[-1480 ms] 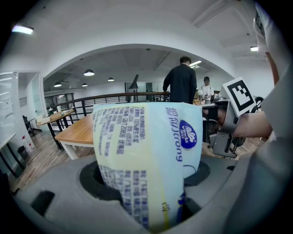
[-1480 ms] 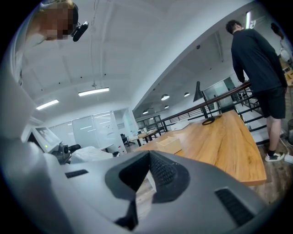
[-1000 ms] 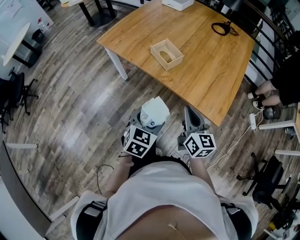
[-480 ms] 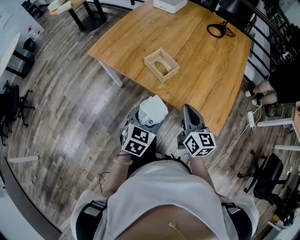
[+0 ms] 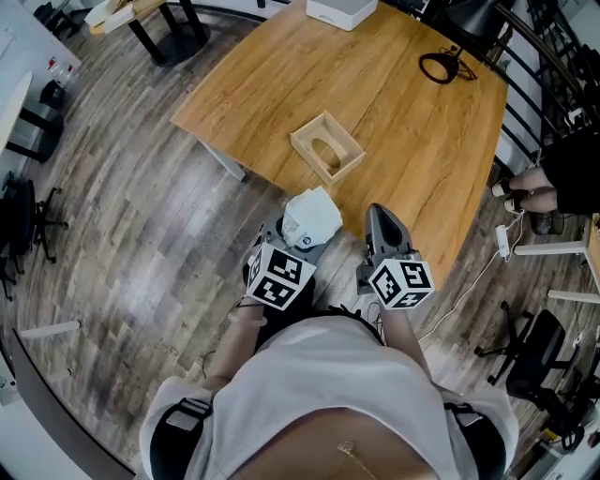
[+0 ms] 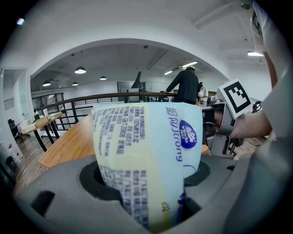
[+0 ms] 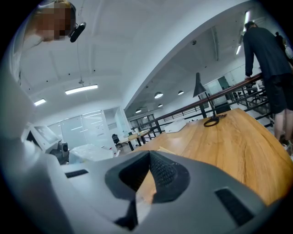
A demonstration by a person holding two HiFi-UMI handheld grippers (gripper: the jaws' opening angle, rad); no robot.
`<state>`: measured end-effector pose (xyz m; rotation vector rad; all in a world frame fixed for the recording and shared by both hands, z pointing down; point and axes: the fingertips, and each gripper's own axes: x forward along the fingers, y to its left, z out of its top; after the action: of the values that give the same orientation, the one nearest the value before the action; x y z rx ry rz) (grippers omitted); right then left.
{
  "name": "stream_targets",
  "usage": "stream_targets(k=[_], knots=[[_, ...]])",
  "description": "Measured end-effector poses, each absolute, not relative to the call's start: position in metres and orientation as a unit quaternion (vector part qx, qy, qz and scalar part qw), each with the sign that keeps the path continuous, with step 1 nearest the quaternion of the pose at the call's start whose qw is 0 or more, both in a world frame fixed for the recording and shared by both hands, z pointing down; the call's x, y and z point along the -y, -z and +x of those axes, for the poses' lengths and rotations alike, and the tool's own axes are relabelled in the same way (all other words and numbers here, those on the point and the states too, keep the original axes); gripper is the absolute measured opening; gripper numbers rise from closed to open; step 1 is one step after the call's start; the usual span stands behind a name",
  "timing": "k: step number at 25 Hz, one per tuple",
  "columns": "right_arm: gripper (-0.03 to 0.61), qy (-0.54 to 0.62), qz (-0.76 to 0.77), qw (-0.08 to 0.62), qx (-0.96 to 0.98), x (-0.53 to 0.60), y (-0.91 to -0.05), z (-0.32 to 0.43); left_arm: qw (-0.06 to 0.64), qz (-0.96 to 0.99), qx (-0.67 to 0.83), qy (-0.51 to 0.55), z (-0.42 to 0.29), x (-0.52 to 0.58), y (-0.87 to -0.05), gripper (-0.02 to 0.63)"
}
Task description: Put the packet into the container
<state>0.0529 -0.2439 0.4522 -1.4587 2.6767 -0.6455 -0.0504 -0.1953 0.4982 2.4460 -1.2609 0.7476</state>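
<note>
- Head view: my left gripper (image 5: 300,236) holds the packet (image 5: 313,216), a white soft pack that stands up out of the jaws. It is over the floor, just before the near edge of the wooden table (image 5: 422,131).
- The container (image 5: 308,137), a small open wooden box, stands on the table beyond the packet and a little to the right of it. The two are apart and do not touch.
- My right gripper (image 5: 379,221) is just to the right of the left one, at the near edge of the table, and it looks like one narrow point.
- At the far side of the table lie a black cable loop (image 5: 441,64) and a white box (image 5: 342,9).
- Left gripper view: the packet fills the middle of the view, upright, with blue print on pale blue and yellow. The jaws stand wide and press on its lower part from both sides. At the right I see the marker cube (image 6: 236,97) of my other gripper, and the table is behind the packet.
- Right gripper view: the jaws meet at their tips and hold nothing. Beyond them the table top runs away to the far side. A person in dark clothes (image 7: 268,55) stands at the right.
</note>
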Motion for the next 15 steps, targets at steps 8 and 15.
stream_targets(k=[8, 15], knots=[[0.012, 0.212, -0.475, 0.014, -0.854, 0.295, -0.454, 0.032, 0.137, 0.853, 0.429, -0.263, -0.075, 0.247, -0.499, 0.36], [0.012, 0.21, -0.481, 0.017, -0.851, 0.333, -0.456, 0.014, 0.104, 0.869, 0.389, -0.288, -0.084, 0.284, -0.5, 0.36]])
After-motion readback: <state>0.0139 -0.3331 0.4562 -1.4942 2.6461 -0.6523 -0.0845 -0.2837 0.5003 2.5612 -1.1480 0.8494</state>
